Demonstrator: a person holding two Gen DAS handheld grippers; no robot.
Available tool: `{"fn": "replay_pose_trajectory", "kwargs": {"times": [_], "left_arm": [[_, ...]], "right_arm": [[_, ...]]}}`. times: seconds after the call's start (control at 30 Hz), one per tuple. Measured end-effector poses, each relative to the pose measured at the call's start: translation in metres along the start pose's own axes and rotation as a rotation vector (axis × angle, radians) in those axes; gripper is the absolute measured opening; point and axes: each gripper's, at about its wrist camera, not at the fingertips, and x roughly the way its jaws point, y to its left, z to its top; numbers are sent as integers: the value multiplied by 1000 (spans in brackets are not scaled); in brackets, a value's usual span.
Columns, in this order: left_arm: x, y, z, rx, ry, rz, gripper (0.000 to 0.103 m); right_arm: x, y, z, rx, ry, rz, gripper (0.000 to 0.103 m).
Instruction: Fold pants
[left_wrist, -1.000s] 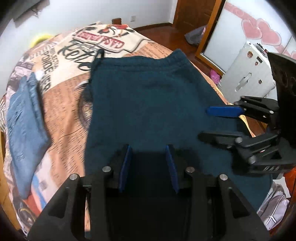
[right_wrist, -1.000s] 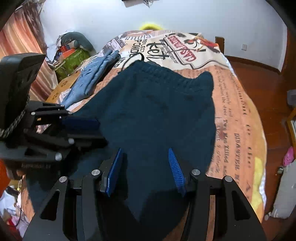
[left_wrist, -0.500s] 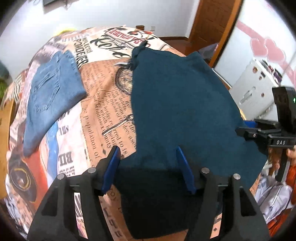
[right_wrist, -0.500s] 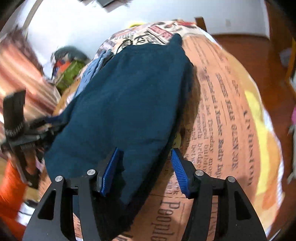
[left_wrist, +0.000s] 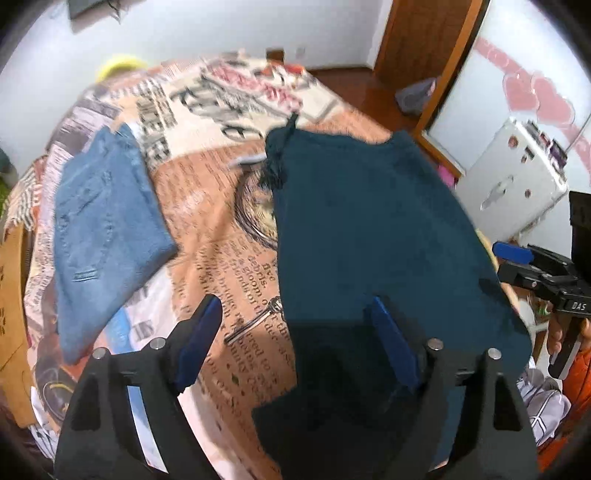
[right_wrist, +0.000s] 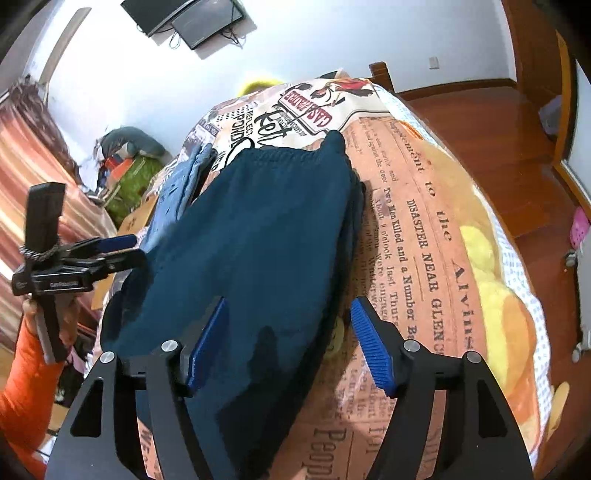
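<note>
Dark teal pants (left_wrist: 369, 229) lie folded lengthwise on a newspaper-print bed cover (left_wrist: 221, 229), waistband at the far end. My left gripper (left_wrist: 293, 312) hovers over their near left edge; its jaws are opening, with the edge between the fingers and no pad pressing on it. My right gripper (right_wrist: 289, 306) is over the near right edge of the pants (right_wrist: 266, 236). Its jaws are also opening and the cloth lies loose between them. Each gripper shows in the other's view: the right gripper (left_wrist: 517, 254) and the left gripper (right_wrist: 122, 247).
Folded blue jeans (left_wrist: 99, 229) lie on the bed to the left of the pants. A yellow plush cushion (right_wrist: 491, 258) sits at the bed's right side. A white cabinet (left_wrist: 517, 184), a wooden door and a cardboard box (left_wrist: 11, 295) stand around the bed. An orange sleeve (right_wrist: 26, 369) is at the left.
Both grippers' jaws have widened. The left gripper has shifted to the pants' left edge, the right to their right edge while rolling. The pants now lie flat and loose.
</note>
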Motion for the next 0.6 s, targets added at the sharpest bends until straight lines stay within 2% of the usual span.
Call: {"fn": "replay_pose_trajectory", "kwargs": {"times": [0.13,0.23,0.3,0.4,0.6], "left_arm": [[30,3,6,-6,89,-70,85],[45,13,13,-52,120,-135,93],[57,20,17,-80,151,-192,94],[72,27,25,-113,192,-253,94],[86,23,40,-66,201,-273,98]], "right_arm": [[24,-12,1,39,47,1,66],[35,-21,2,72,69,21,66],[41,-27,4,91,77,44,73],[47,-31,9,86,84,69,73],[62,-35,17,81,104,145,75]]}}
